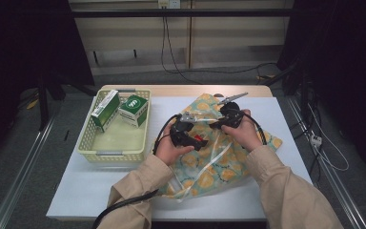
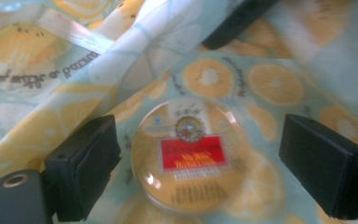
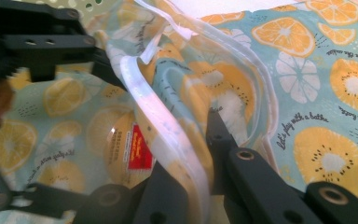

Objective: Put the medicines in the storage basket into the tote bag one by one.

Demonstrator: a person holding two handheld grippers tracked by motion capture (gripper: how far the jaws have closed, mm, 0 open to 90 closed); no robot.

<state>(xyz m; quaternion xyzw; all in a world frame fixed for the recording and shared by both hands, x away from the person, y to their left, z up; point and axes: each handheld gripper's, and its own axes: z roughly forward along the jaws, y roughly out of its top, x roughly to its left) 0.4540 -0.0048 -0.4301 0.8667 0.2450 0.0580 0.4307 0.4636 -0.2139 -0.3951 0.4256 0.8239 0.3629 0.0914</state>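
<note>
Between the left tongs [image 2: 198, 172], apart, a blurred round tin [image 2: 191, 156] untouched; right tongs [image 3: 186, 154] clamped on the pouch's rim [image 3: 168, 135].

Counts by kind. Two grippers: the left gripper [image 1: 198, 140] at centre frame and the right gripper [image 1: 213, 125] just right of it. One fruit-print zip bag [image 1: 221, 162], centre to lower centre. One round tin with a red label [image 2: 190, 156], seen between the jaws in the left gripper view. One pale yellow basket [image 1: 88, 140] at left, containing two green-and-white boxes: a tall box [image 1: 105, 109] and a squat box [image 1: 133, 109]. One bench [image 1: 100, 191].
</note>
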